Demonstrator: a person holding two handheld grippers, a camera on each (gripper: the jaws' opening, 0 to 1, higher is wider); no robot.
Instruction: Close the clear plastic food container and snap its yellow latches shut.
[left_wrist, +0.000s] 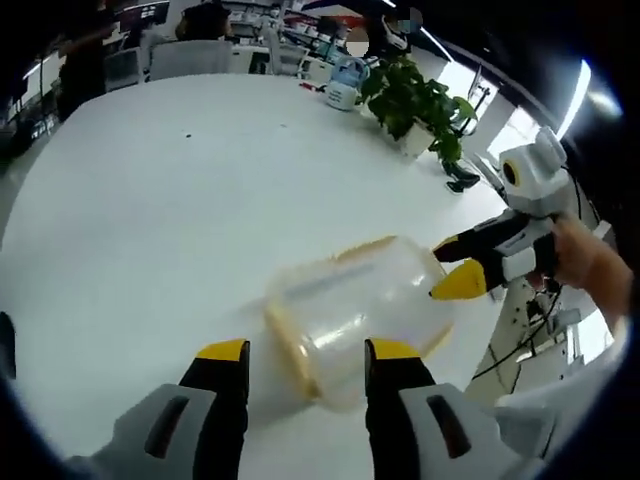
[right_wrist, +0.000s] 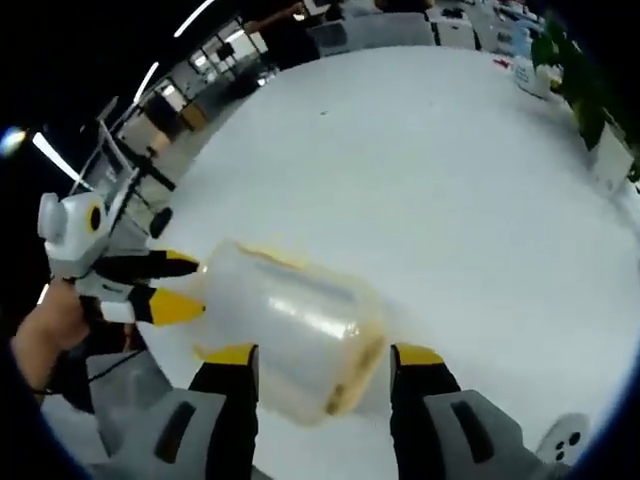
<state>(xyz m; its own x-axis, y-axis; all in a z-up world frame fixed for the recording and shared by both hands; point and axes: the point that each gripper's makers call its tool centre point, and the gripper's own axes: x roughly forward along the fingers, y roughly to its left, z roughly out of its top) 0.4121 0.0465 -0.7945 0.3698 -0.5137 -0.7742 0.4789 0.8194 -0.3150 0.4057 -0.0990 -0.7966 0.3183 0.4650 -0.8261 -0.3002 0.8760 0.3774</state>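
— What are the two grippers doing, from where you stand?

— In the left gripper view, the left gripper (left_wrist: 305, 352), grey with black jaws and yellow tips, has its jaws spread apart. The clear plastic food container with yellow trim (left_wrist: 355, 315) sits just ahead of them; its near end reaches between the two tips, closer to the right-hand one. I can't tell whether either tip touches it.

— And the other one?

— The right gripper (right_wrist: 325, 355) is spread wide too, in its own view, with the container (right_wrist: 290, 330) lying on its side in front and its yellow-rimmed end dipping between the tips. In the left gripper view the right gripper (left_wrist: 458, 268) comes in from the right, held in a person's hand (left_wrist: 590, 265), its yellow tips right at the container's far end.

— Does the left gripper show from the other side as well?

— Yes, in the right gripper view the left gripper (right_wrist: 185, 285) comes in from the left, held in a hand (right_wrist: 45, 335), its yellow tips against the container's end. Contact is hard to judge.

— Where is the container overall?

— On the white round table (left_wrist: 180, 210), near its edge, tipped over rather than upright, between both grippers.

— Anything further out?

— A green leafy potted plant in a white pot (left_wrist: 415, 100) at the far side of the table, a small white and blue object (left_wrist: 343, 85) beside it, and chairs beyond.
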